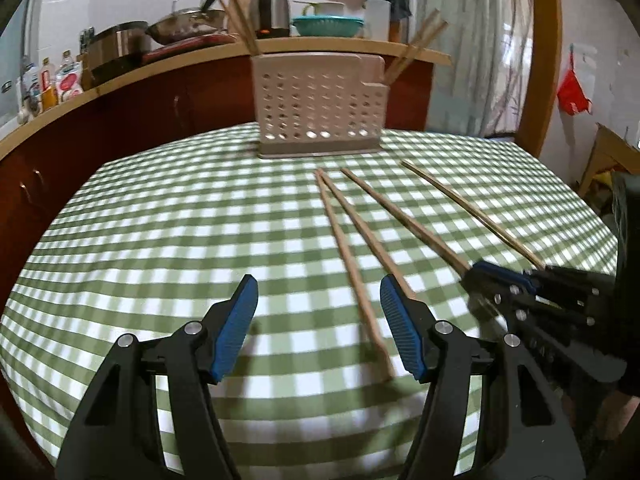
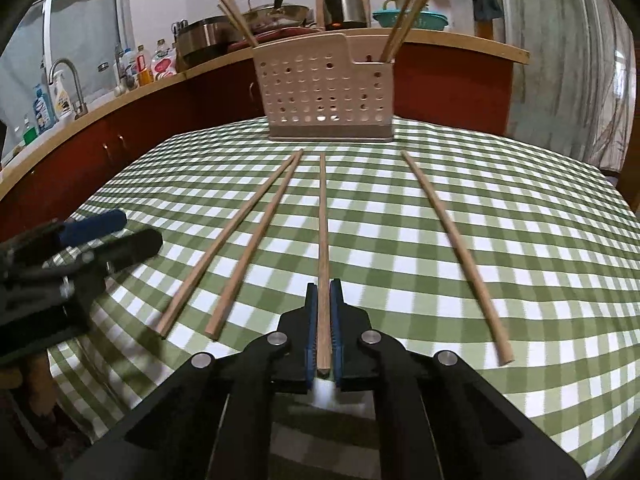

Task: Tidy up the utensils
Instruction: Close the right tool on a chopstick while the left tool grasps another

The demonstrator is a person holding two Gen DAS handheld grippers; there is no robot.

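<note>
Several wooden chopsticks lie on the green checked tablecloth (image 2: pixel 500 208), pointing toward a beige perforated utensil holder (image 2: pixel 326 92) at the table's far edge, which has chopsticks standing in both end compartments. My right gripper (image 2: pixel 324 300) is shut on the near end of the middle chopstick (image 2: pixel 323 216). Two chopsticks (image 2: pixel 236 240) lie to its left and one (image 2: pixel 452 240) to its right. My left gripper (image 1: pixel 318 292) is open and empty above the cloth, with one chopstick (image 1: pixel 348 264) lying between its fingers. The right gripper (image 1: pixel 476 276) also shows in the left wrist view, holding its chopstick (image 1: pixel 404 222).
A wooden counter (image 1: pixel 132 72) behind the table carries pots, a kettle (image 1: pixel 272 10), a teal bowl and bottles. Red cabinets stand below it. A sink tap (image 2: pixel 66 80) is at the far left. A curtained doorway (image 1: pixel 492 40) is at the right.
</note>
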